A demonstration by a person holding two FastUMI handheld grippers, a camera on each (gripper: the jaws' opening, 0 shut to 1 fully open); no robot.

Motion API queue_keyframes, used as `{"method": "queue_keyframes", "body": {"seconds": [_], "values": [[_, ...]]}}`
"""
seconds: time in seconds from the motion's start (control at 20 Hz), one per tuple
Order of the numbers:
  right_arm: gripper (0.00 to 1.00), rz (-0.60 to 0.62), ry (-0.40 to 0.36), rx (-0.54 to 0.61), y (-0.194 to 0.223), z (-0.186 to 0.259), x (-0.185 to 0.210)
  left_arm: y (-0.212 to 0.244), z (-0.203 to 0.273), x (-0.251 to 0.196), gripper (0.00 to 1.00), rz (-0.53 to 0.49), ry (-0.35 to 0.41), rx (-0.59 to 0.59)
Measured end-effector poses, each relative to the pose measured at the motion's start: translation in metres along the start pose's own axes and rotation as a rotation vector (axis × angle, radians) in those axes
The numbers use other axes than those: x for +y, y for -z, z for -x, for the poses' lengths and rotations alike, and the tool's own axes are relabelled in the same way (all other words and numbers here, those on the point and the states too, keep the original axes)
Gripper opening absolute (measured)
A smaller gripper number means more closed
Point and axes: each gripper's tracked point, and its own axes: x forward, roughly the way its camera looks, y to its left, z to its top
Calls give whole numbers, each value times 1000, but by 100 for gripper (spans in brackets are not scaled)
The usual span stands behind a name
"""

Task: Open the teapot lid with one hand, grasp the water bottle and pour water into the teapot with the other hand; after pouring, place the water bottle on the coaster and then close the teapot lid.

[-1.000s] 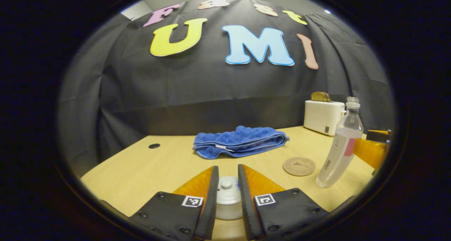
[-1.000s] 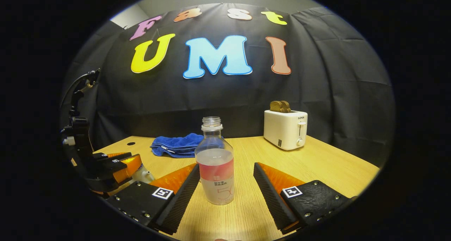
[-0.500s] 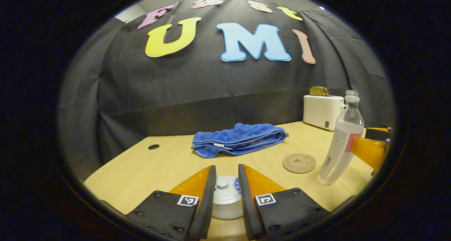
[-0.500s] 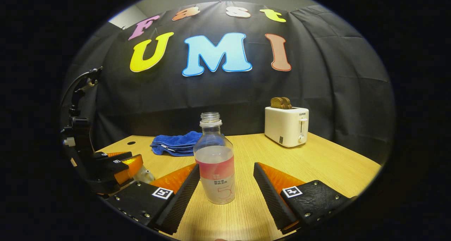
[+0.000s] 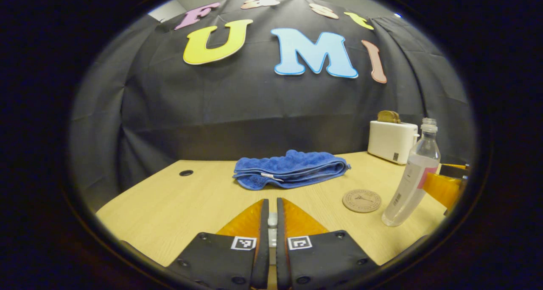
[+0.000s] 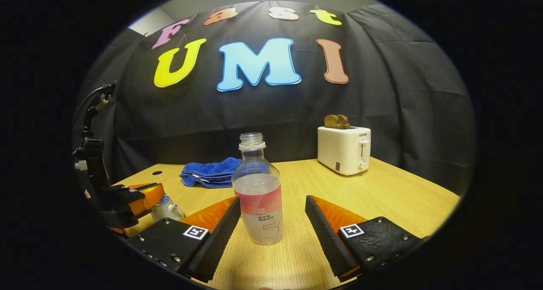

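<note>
Left gripper (image 5: pixel 272 222) nearly closed, pinching the lid knob (image 5: pixel 272 219) between its fingers; lift straight up, slowly. Right gripper (image 6: pixel 272 220) wide open, bottle (image 6: pixel 258 196) upright between its fingers, untouched; close on the labelled middle. Coaster (image 5: pixel 361 200) lies just left of the bottle.

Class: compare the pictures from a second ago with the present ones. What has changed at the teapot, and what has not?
The left gripper has closed its fingers from a wide gap to a narrow one, pinching the teapot lid's knob. The right gripper stays open around the water bottle, not touching it. The bottle, coaster, blue towel and toaster have not moved.
</note>
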Motion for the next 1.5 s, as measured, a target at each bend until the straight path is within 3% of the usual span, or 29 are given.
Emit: {"method": "queue_keyframes", "body": {"seconds": [0.05, 0.6, 1.15, 1.35, 1.45, 1.5], "values": [[97, 3, 1, 0, 1, 0, 0, 3, -1, -1, 9, 8, 4, -3], [97, -10, -51, 30, 11, -5, 10, -26, 7, 11, 8, 105, 51, -73], [97, 35, -45, 73, 26, -22, 18, -28, 9, 105, 9, 82, -79, -89], [97, 75, -21, 87, 29, -32, 19, -23, 10, 127, 10, 90, -93, -80], [93, 105, 1, 93, 30, -38, 17, -21, 11, 135, 9, 92, -92, -74], [84, 124, 3, 93, 28, -40, 19, -19, 11, 139, 9, 94, -93, -69]]}}
